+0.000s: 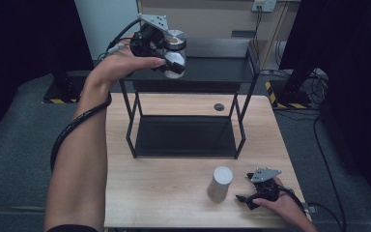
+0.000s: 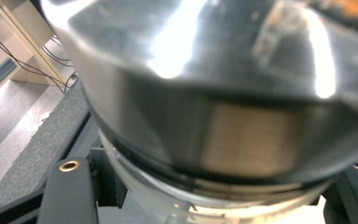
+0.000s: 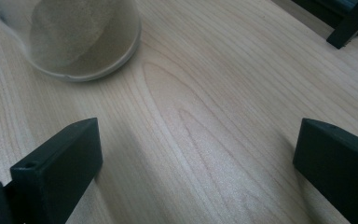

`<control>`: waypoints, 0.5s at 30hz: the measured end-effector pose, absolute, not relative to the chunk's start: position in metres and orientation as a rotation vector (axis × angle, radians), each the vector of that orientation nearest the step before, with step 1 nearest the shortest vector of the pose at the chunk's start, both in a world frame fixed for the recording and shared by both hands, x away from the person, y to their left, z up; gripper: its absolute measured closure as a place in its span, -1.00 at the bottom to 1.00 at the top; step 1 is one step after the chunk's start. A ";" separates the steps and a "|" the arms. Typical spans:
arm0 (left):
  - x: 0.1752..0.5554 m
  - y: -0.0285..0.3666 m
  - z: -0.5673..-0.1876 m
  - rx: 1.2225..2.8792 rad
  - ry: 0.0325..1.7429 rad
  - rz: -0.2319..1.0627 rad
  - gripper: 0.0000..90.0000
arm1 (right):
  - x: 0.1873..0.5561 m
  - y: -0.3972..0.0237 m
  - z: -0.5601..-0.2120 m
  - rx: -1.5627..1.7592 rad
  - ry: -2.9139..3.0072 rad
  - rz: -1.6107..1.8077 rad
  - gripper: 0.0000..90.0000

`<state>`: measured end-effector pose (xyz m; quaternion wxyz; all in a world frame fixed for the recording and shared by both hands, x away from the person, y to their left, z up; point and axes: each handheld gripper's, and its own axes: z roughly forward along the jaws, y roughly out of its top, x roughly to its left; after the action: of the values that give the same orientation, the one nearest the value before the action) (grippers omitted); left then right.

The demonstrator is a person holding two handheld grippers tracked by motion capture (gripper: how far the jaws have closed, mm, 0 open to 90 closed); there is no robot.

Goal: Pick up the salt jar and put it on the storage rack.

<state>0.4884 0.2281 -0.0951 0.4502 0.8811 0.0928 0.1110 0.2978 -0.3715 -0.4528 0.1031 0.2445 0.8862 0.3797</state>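
Note:
My left gripper (image 1: 166, 50) is shut on a shiny metal canister (image 1: 176, 60) with a brown top, held tilted just above the top shelf of a black rack (image 1: 212, 70). In the left gripper view the canister (image 2: 223, 107) looms very close, with one black finger (image 2: 70, 196) at its lower left. Near the table's front right edge, my right gripper (image 1: 244, 186) rests open, pointing at a pale grey cylinder (image 1: 220, 183) standing a short way to its left. From the right gripper view, its jaws (image 3: 196, 154) stand wide apart over bare wood, and the cylinder's base (image 3: 84, 42) is ahead at upper left.
The rack's lower shelf (image 1: 183, 135) sits on the wooden table (image 1: 164, 193), with thin black legs at its corners. A round dark grommet (image 1: 219, 107) is set in the table behind it. Cables and dark stands lie on the floor to the right.

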 end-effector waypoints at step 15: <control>0.507 0.225 -0.106 2.178 0.329 0.309 -0.34 | 0.298 -0.371 -0.453 0.722 2.616 1.119 -0.96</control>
<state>0.5073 0.2249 -0.1056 0.4425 0.8781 0.1327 0.1245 0.2979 -0.3715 -0.4526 0.1030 0.2445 0.8865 0.3792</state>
